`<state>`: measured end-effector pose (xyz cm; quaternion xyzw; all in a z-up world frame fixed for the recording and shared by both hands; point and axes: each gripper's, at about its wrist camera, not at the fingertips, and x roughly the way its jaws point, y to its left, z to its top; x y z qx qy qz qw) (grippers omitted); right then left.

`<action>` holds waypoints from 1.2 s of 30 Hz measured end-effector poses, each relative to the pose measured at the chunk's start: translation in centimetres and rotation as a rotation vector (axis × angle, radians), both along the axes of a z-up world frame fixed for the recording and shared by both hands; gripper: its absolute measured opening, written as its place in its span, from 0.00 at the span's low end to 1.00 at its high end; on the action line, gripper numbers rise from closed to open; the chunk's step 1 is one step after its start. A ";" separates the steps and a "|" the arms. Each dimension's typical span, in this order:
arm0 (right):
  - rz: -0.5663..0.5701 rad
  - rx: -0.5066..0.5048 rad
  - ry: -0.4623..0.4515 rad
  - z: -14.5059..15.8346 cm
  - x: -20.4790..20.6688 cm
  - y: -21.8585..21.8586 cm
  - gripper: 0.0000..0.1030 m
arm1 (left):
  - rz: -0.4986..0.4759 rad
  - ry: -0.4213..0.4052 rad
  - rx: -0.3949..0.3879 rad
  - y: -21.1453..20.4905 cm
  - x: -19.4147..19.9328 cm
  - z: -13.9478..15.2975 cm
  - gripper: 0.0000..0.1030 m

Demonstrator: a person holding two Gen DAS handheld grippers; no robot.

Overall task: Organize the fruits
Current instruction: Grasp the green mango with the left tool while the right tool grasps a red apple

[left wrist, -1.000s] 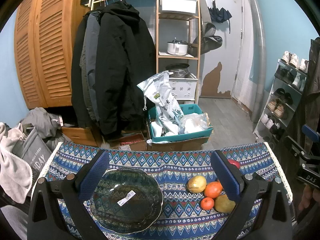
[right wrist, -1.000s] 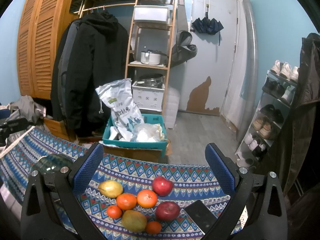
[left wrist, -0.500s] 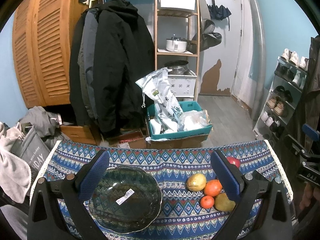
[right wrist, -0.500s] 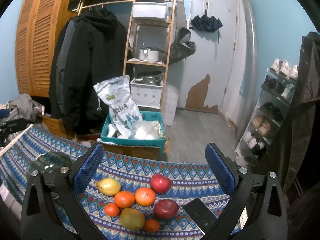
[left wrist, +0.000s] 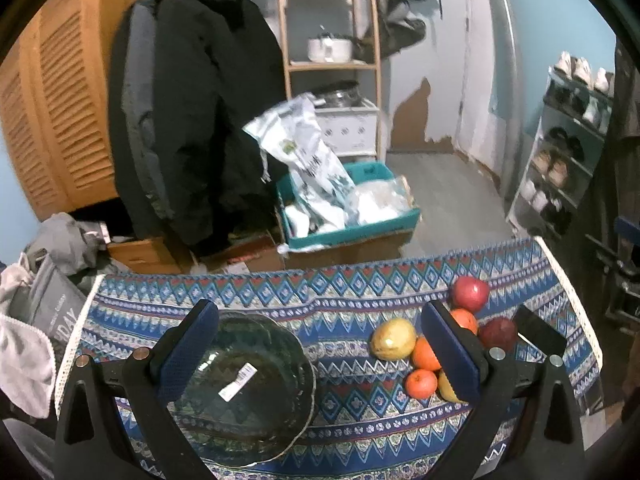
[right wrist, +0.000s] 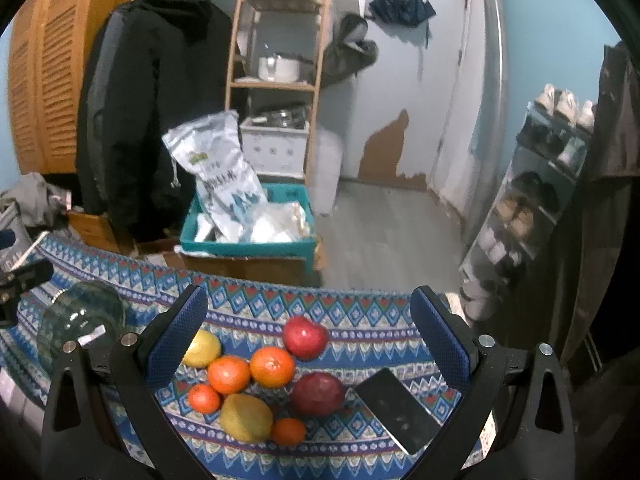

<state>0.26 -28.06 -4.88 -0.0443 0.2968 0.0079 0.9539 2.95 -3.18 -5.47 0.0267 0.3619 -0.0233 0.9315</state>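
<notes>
While spread wide and empty, each hand-held gripper, left (left wrist: 318,350) above the glass bowl (left wrist: 244,390), right (right wrist: 308,338) above the fruits (right wrist: 260,376).

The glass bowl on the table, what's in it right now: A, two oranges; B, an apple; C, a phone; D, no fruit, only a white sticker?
D: the glass bowl holds no fruit, only a white sticker, and the fruits all lie on the cloth beside it.
</notes>
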 end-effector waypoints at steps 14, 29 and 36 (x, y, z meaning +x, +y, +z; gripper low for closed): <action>-0.052 -0.034 0.177 -5.2 3.4 -1.5 0.97 | -0.058 0.172 -0.025 -2.7 4.9 -6.3 0.96; -0.079 -0.017 0.422 -13.8 7.2 -3.7 0.97 | -0.101 0.330 -0.053 -4.3 9.3 -12.0 0.96; -0.061 -0.019 0.514 -16.9 8.1 -3.8 0.97 | -0.112 0.384 -0.062 -5.4 10.7 -14.4 0.96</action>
